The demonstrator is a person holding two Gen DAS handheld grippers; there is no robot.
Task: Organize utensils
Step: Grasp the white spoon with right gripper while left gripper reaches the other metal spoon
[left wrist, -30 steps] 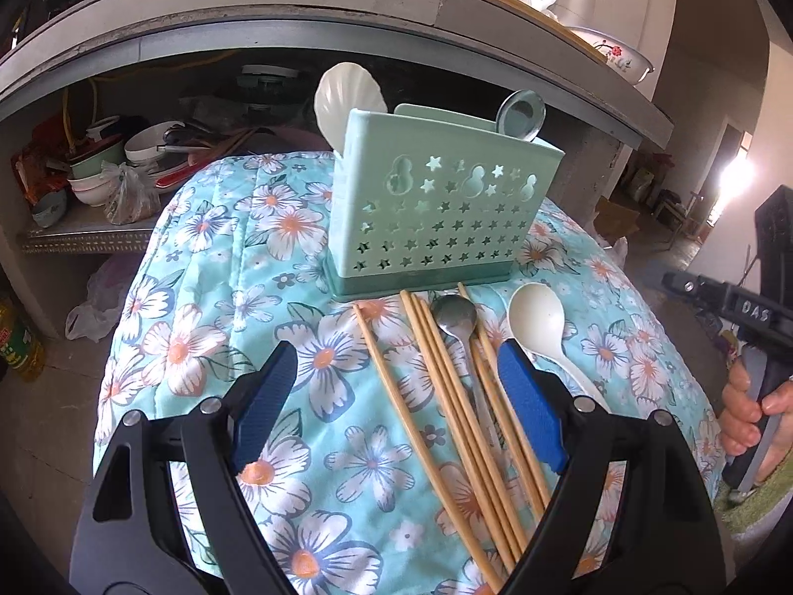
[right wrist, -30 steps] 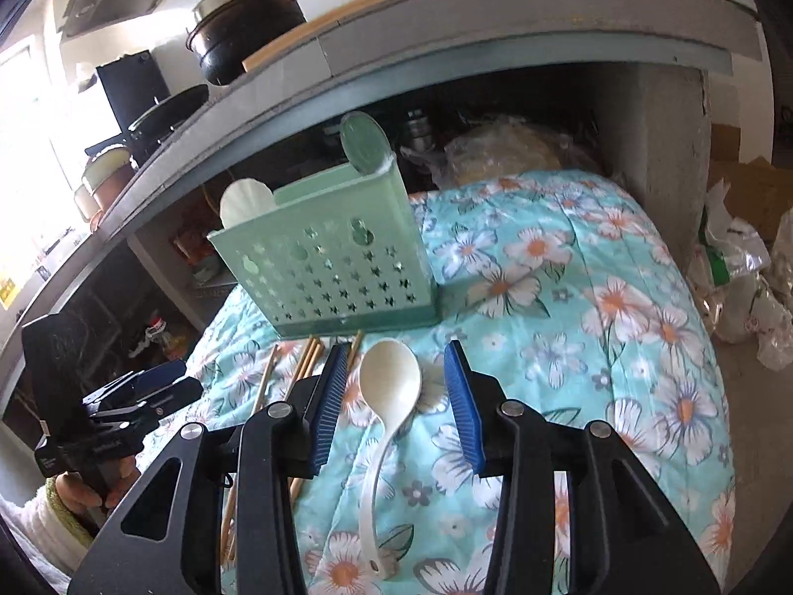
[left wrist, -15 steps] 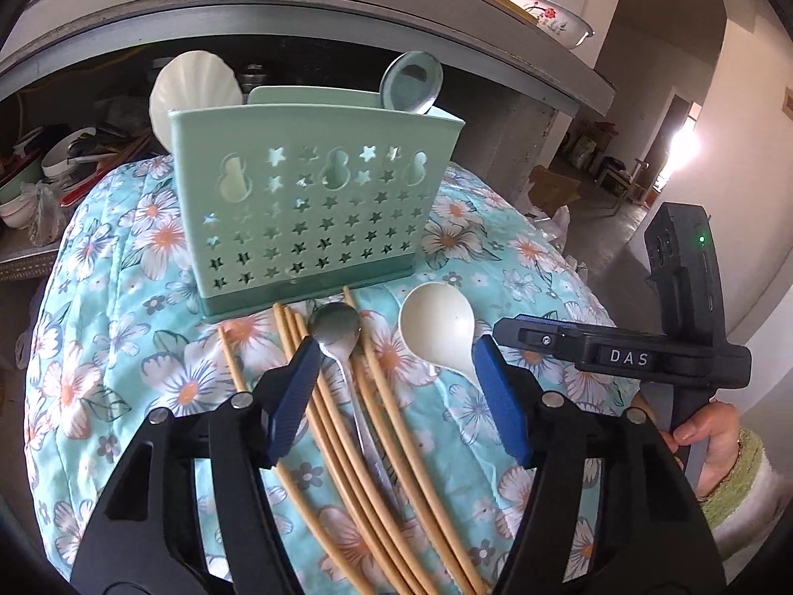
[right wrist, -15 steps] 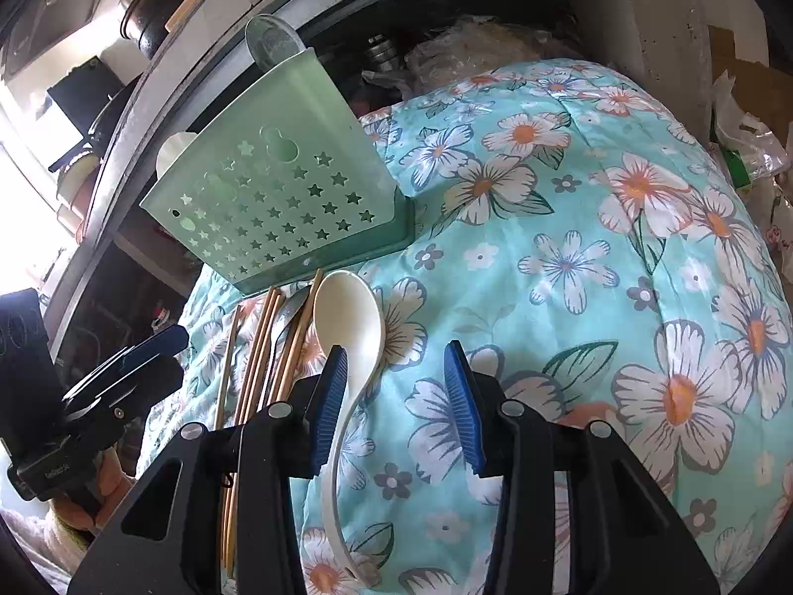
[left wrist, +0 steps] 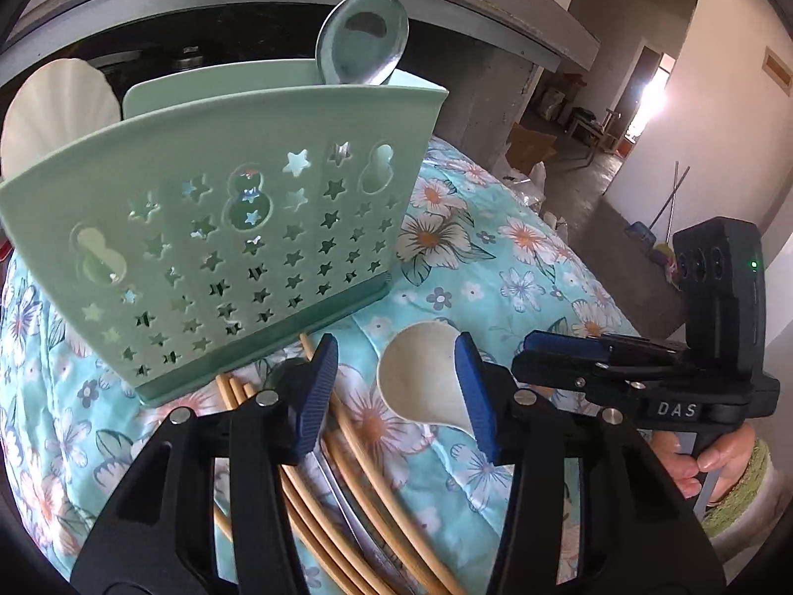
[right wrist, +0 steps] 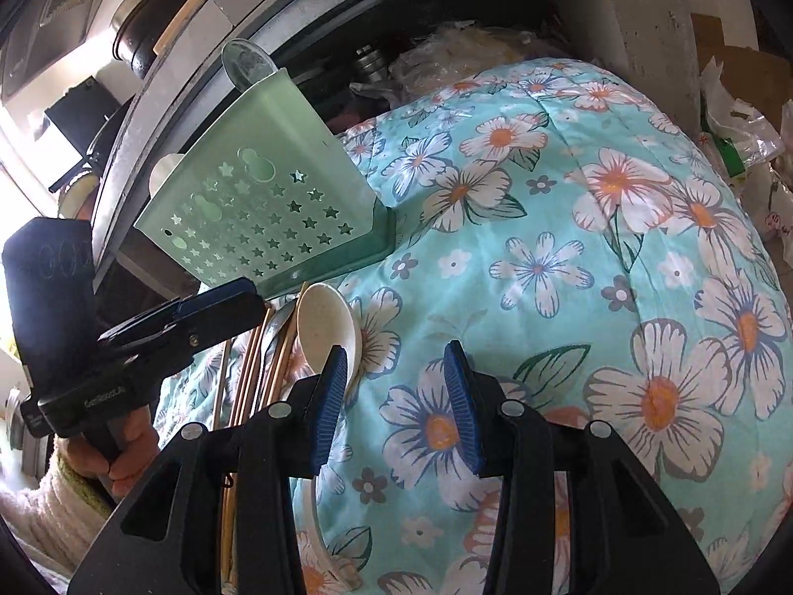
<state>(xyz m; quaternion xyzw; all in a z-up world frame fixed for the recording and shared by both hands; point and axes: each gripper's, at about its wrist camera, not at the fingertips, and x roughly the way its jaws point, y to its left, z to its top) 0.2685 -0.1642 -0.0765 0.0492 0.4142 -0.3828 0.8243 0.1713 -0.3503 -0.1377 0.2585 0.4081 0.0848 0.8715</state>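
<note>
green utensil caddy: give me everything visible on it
The utensil caddy is pale mint-green plastic, its front wall pierced with star and gourd-shaped cutouts, on a darker green base. It stands upright on the floral cloth, below a counter edge. A metal spoon and a white scalloped utensil stick up from it. Chopsticks lie with tips near its base; contact is unclear. No gripper touches it.
</note>
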